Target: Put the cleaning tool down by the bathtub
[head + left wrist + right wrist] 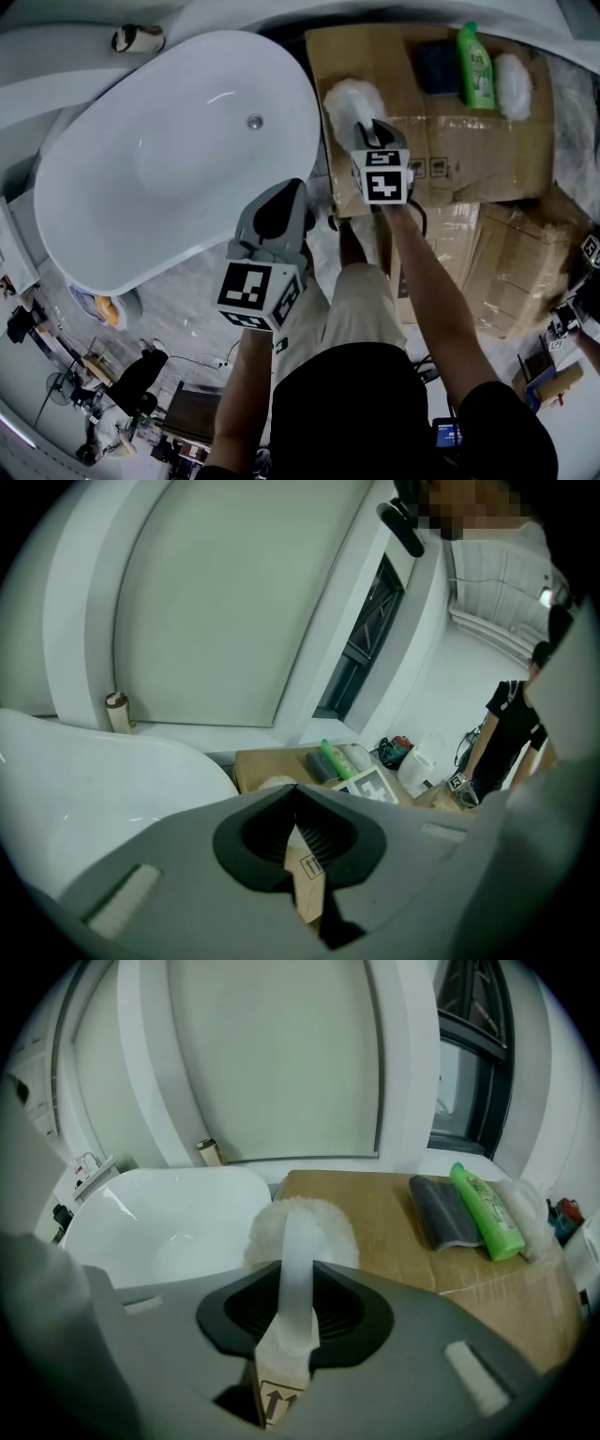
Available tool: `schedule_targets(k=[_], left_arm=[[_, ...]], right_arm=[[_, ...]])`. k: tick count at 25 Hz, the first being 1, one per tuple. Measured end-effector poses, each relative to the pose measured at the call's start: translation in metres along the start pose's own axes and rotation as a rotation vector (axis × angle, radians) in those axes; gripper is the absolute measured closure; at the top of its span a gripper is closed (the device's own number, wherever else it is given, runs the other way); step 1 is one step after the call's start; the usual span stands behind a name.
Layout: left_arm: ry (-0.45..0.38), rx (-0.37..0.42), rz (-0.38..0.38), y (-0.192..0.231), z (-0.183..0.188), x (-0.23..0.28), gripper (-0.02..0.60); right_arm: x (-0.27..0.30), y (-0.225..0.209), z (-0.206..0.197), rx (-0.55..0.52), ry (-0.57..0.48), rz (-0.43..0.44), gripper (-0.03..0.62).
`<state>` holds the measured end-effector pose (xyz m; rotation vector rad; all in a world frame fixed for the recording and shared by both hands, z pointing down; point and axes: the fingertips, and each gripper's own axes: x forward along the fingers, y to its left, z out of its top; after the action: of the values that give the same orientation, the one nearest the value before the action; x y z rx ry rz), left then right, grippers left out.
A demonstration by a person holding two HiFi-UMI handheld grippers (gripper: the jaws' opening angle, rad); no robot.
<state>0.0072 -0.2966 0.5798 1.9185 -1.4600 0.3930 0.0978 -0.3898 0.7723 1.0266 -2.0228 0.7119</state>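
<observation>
The cleaning tool is a fluffy white pad (353,98) on a pale translucent handle (294,1269). My right gripper (371,133) is shut on that handle, and the pad (302,1230) sticks out ahead of the jaws. The pad is over the left edge of a cardboard box (469,150), just right of the white bathtub (122,206). Whether it rests on the box I cannot tell. My left gripper (280,194) is lower, over the tub's near right rim (112,761). In the left gripper view its jaws (298,829) meet at the tips with nothing between them.
On the box's far end lie a dark sponge (437,66), a green bottle (475,66) and a second white fluffy pad (513,84). More cardboard boxes (525,272) lie to the right. A small roll (138,38) stands on the ledge behind the tub. A person in black (511,733) stands at the right.
</observation>
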Motion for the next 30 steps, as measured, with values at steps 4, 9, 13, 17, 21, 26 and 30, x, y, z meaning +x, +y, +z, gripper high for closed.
schedule_targets(k=[4,9,13,17,21,26,30], left_arm=[[-0.003,-0.002,-0.007,-0.007,-0.001,0.0,0.583],[0.007,0.01,-0.005,-0.009,-0.003,-0.001,0.583],[0.007,0.014,0.012,-0.008,-0.002,-0.008,0.583],[0.023,0.019,0.024,-0.005,-0.005,-0.01,0.583],[0.031,0.026,0.026,-0.002,-0.006,-0.009,0.583],[0.013,0.026,0.026,0.001,-0.005,-0.011,0.583],[-0.003,0.033,0.032,0.007,-0.003,-0.023,0.583]], right_arm=[[0.001,0.002,0.003,-0.023,-0.009,0.004,0.502],[-0.001,0.003,0.005,-0.018,-0.013,0.018,0.502],[-0.003,0.003,0.006,-0.015,-0.019,0.017,0.493],[-0.005,-0.001,0.006,-0.001,-0.019,0.01,0.467],[-0.01,0.0,0.006,-0.003,-0.029,0.015,0.459],[-0.021,0.004,0.001,-0.016,-0.024,0.023,0.433],[-0.04,0.008,0.0,-0.024,-0.047,0.008,0.422]])
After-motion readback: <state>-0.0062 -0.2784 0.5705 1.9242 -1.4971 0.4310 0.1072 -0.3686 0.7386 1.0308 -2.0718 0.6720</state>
